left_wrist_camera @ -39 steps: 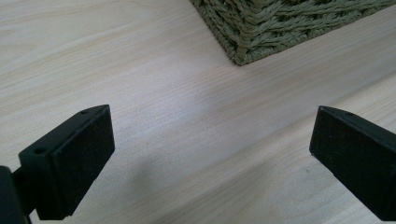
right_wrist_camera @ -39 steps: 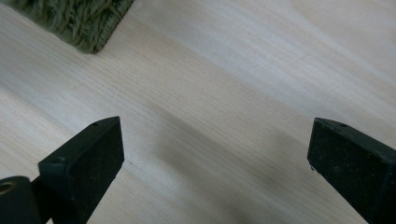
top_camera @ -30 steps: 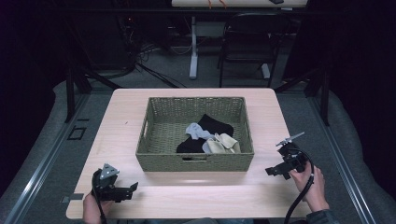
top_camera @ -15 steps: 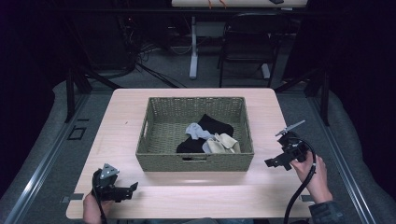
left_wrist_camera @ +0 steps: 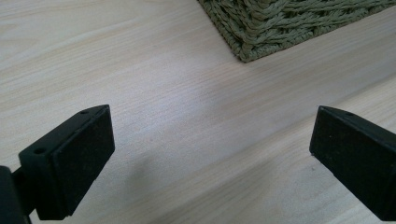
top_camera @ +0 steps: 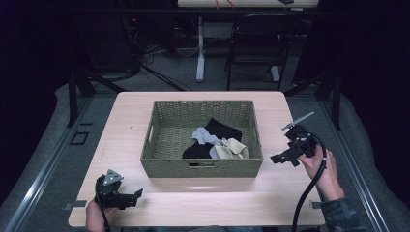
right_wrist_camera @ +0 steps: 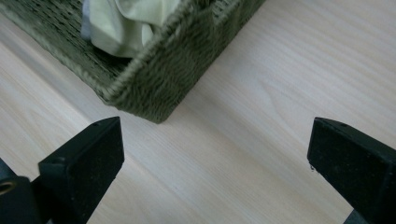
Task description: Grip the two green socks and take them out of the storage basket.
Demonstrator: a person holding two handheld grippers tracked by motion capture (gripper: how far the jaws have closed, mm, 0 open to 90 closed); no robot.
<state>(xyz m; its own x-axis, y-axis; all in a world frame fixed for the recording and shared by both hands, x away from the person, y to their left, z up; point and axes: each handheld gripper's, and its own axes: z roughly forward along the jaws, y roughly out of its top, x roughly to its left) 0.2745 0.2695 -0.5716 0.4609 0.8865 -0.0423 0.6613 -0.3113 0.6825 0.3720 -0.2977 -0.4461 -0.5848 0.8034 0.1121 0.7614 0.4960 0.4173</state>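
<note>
Bare table [top_camera: 290, 188] separates right tool [top_camera: 285, 153] from basket [top_camera: 203, 168].

I'm seeing the counter [top_camera: 135, 121] lit brightly from overhead in the high view, everything around it sinking into near-black. A pale sheen sits on the wood just in front of the basket [top_camera: 203, 166]. That view is soft and grainy. In the left gripper view the wood grain is crisp, with a soft shadow between the jaws; my right gripper view reads evenly lit, jaw edges slightly blurred.

Black grippers, black cables, grey sleeve [top_camera: 342, 215].
</note>
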